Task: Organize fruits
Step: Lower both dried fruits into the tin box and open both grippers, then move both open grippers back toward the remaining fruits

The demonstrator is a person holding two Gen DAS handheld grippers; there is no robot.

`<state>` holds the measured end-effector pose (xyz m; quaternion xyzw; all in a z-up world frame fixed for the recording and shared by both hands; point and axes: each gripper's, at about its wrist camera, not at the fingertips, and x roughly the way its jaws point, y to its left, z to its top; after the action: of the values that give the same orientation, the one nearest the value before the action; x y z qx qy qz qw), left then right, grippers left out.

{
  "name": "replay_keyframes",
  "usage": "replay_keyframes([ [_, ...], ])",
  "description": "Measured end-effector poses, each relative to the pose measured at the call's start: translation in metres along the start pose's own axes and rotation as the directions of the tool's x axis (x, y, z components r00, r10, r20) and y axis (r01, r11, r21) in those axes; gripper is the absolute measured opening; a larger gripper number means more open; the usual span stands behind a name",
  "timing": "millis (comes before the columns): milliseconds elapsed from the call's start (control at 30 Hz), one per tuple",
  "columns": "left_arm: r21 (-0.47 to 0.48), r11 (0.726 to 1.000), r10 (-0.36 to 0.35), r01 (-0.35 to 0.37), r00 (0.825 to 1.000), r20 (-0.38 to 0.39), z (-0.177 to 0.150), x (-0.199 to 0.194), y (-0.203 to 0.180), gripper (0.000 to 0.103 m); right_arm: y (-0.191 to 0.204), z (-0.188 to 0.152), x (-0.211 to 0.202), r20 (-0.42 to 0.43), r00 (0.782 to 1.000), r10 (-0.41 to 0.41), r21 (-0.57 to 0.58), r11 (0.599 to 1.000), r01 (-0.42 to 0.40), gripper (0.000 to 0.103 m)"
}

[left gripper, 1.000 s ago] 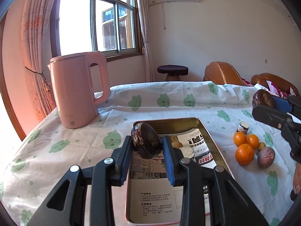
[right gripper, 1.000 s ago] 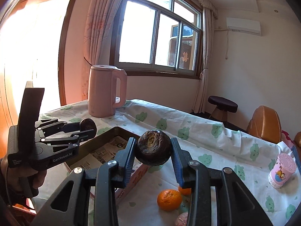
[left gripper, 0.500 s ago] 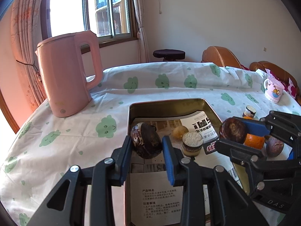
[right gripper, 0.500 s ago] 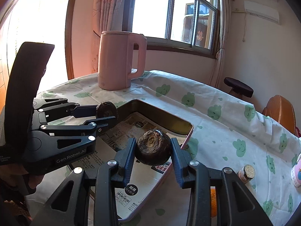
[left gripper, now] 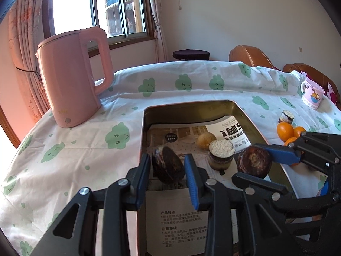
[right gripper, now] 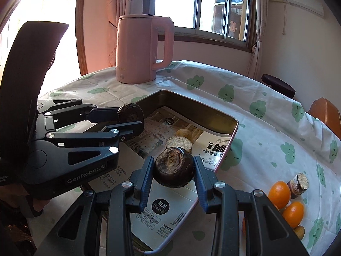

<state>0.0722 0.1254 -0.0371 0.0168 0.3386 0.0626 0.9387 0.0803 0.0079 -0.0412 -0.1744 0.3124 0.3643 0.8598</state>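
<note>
Both grippers were loaded over the paper-lined metal tray (left gripper: 245,115). The left gripper (left gripper: 168,170) pinched a dark wrinkled fruit (left gripper: 167,166) between its blue pads, low over the tray's near left part, while the right gripper (right gripper: 172,170) clamped a second dark round fruit (right gripper: 173,167) just near of a cut cylindrical piece (right gripper: 178,143) that stood on the lining with a small yellowish fruit (right gripper: 184,132) beyond it. The likeliest trouble, as I judged it, was crowding: the two tools sat close together, so a careless lowering could have knocked their frames or tipped the cut piece. The round fruits were held only at their sides and could have rolled once freed, perhaps across the loose glossy paper (left gripper: 183,230), which might also have slid or bunched under a fingertip. The oranges (right gripper: 279,193) and another cut piece (right gripper: 298,184) lay on the tablecloth (left gripper: 85,149) well to the right of the tray, and the pink kettle (left gripper: 72,76) stood far left, clear of both.
</note>
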Motion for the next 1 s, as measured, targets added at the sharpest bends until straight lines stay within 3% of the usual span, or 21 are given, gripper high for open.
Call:
replay_keyframes([
  [167, 0.006, 1.0, 0.002, -0.002, 1.0, 0.015, -0.001, -0.005, -0.001, 0.04, 0.003, 0.002, 0.003, -0.012, 1.0, 0.004, -0.007, 1.0, -0.004, 0.042],
  [267, 0.01, 1.0, 0.002, -0.003, 0.999, 0.034, -0.002, -0.011, -0.002, 0.043, 0.006, 0.002, 0.002, -0.005, 1.0, 0.013, -0.018, 1.0, -0.013, 0.055],
  [333, 0.006, 1.0, 0.0, 0.0, 0.999, 0.054, -0.003, -0.016, -0.001, 0.05, 0.009, 0.002, 0.002, -0.003, 1.0, -0.011, -0.031, 0.999, 0.011, 0.058],
  [400, -0.009, 1.0, 0.019, -0.018, 0.996, 0.087, -0.004, -0.023, 0.001, 0.07, 0.009, 0.002, 0.002, -0.002, 1.0, -0.013, -0.035, 0.999, 0.013, 0.058],
  [433, -0.019, 1.0, 0.025, -0.023, 0.994, 0.107, -0.005, -0.028, 0.003, 0.072, 0.008, 0.002, 0.002, 0.0, 1.0, -0.015, -0.032, 0.999, 0.015, 0.059],
  [533, -0.049, 0.999, 0.025, -0.019, 0.989, 0.145, -0.006, -0.039, 0.01, 0.073, 0.004, 0.002, -0.002, 0.018, 1.0, 0.004, -0.005, 1.0, -0.004, 0.059],
  [767, -0.15, 0.987, 0.082, -0.049, 0.972, 0.221, -0.005, -0.059, 0.032, 0.091, 0.003, 0.004, -0.011, 0.062, 0.998, -0.007, 0.012, 1.0, 0.006, 0.063],
  [1000, -0.167, 0.985, 0.083, -0.044, 0.967, 0.24, -0.004, -0.068, 0.026, 0.094, -0.003, 0.007, -0.028, 0.104, 0.994, -0.027, 0.036, 0.999, 0.024, 0.066],
])
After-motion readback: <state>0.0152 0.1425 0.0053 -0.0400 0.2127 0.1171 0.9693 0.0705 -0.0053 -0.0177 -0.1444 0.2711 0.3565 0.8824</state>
